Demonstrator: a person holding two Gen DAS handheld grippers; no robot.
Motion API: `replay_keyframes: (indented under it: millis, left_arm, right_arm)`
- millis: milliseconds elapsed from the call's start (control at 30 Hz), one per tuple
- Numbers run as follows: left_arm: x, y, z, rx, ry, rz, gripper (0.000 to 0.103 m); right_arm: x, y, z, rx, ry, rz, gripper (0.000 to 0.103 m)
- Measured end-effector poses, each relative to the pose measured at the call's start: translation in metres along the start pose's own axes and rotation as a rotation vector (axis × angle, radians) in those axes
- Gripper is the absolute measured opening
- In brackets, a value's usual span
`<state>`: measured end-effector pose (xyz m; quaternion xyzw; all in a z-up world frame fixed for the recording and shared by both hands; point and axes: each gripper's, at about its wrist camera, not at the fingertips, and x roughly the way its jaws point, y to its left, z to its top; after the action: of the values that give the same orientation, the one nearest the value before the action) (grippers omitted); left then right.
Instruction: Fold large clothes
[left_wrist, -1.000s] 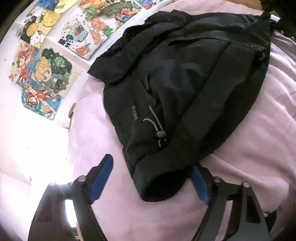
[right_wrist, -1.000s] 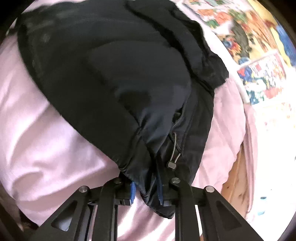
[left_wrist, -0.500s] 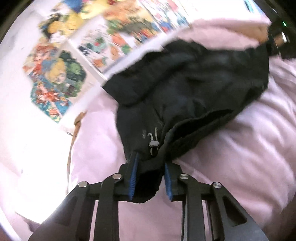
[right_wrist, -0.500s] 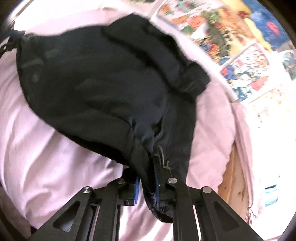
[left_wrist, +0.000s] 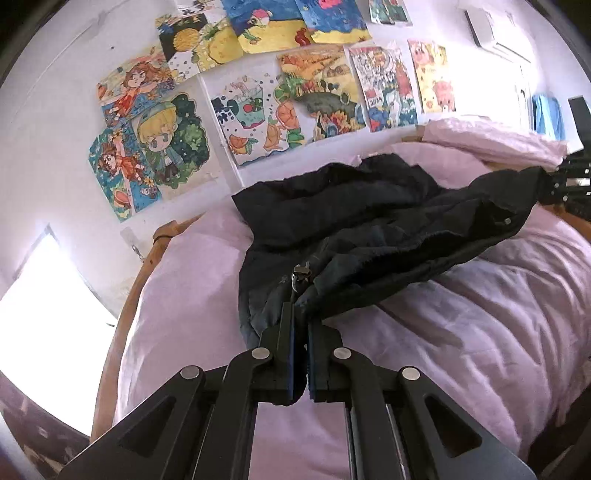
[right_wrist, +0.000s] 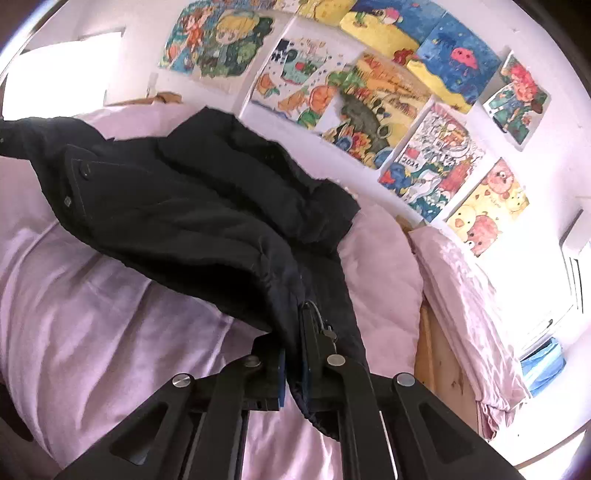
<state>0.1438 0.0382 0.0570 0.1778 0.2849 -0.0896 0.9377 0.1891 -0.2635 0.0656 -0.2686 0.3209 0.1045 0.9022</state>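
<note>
A black padded jacket (left_wrist: 369, 221) hangs lifted over the pink bed cover (left_wrist: 480, 332), its far part still resting on the bed. My left gripper (left_wrist: 301, 310) has its jaws closing tight on one hem corner beside a drawcord toggle (left_wrist: 301, 271). The fabric is pinched between the blue pads. My right gripper (right_wrist: 293, 332) is closing on the other hem corner of the jacket (right_wrist: 184, 206), with cloth draped over its left finger. In the left wrist view the right gripper (left_wrist: 565, 184) shows at the far right edge, holding the stretched hem.
Coloured drawings (left_wrist: 258, 110) cover the white wall behind the bed. A wooden bed frame (left_wrist: 147, 258) runs along the wall side. A pink pillow (right_wrist: 461, 288) lies at the head end. A bright window (left_wrist: 44, 314) is at the left.
The left gripper went from open around the hem corner to shut on it. Both grippers rose and lifted the jacket's near edge off the bed, bringing the wall into view.
</note>
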Motion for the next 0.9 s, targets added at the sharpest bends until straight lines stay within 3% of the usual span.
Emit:
replay_keyframes:
  millis: [333,500,767,900]
  left_arm:
    - [-0.044,0.008,0.001,-0.06,-0.009,-0.031,0.004]
    - [-0.038,0.013,0.011,-0.071,0.017,-0.034,0.004]
    - [-0.024,0.031,0.05,-0.064,-0.011,-0.009,0.004]
    - [-0.015,0.038,0.072,-0.052,-0.033,0.034,0.004]
  right_arm:
    - [-0.049,-0.002,-0.006,0.065,-0.077,0.04,0.006]
    - [-0.045,-0.003,-0.001,0.088,-0.068,0.059,0.006]
    - [-0.044,-0.017,0.013,0.186,-0.095,0.085,0.006]
    - [-0.042,-0.025,0.031,0.18,-0.132,0.055,0.006]
